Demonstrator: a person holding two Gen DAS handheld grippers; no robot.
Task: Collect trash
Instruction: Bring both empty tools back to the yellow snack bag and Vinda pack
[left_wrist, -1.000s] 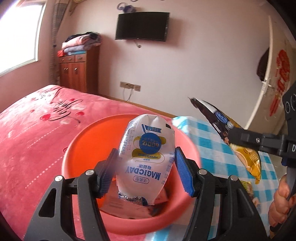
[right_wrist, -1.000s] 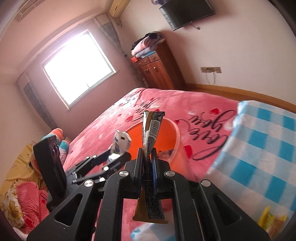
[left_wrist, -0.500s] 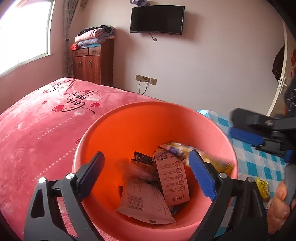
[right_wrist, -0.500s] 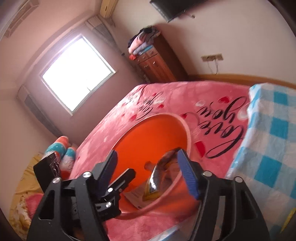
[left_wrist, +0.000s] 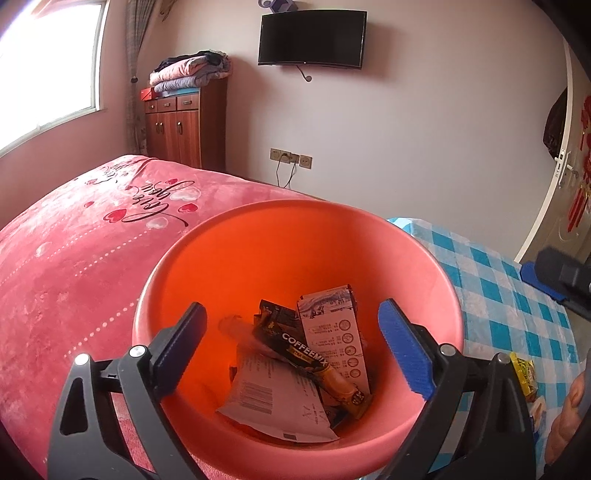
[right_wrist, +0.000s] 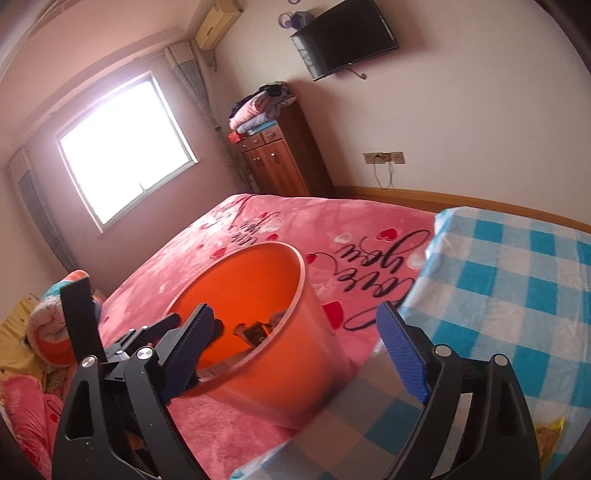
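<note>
An orange plastic bin (left_wrist: 295, 236) stands on the pink bed, and also shows in the right wrist view (right_wrist: 295, 354). Inside lie a Coffeemix sachet (left_wrist: 314, 362), a white printed carton (left_wrist: 336, 328) and a white wrapper (left_wrist: 273, 402). My left gripper (left_wrist: 291, 350) is open and empty right above the bin's near rim. My right gripper (right_wrist: 295, 350) is open and empty, to the right of the bin, over the bed's edge. A yellow-green wrapper (left_wrist: 522, 373) lies on the checked cloth, and a yellow wrapper (right_wrist: 550, 435) shows at the right wrist view's lower right.
A pink bedspread (left_wrist: 74, 251) lies left of the bin. A table with a blue-checked cloth (right_wrist: 517, 288) is on the right. A wooden cabinet (left_wrist: 177, 125) with folded blankets stands at the far wall under a TV (left_wrist: 312, 38). A door (left_wrist: 569, 177) is far right.
Both grippers opened. The white Magicday pouch left my left gripper and the Coffeemix sachet left my right gripper; both dropped into the bin. My right gripper has drawn back to the right.
</note>
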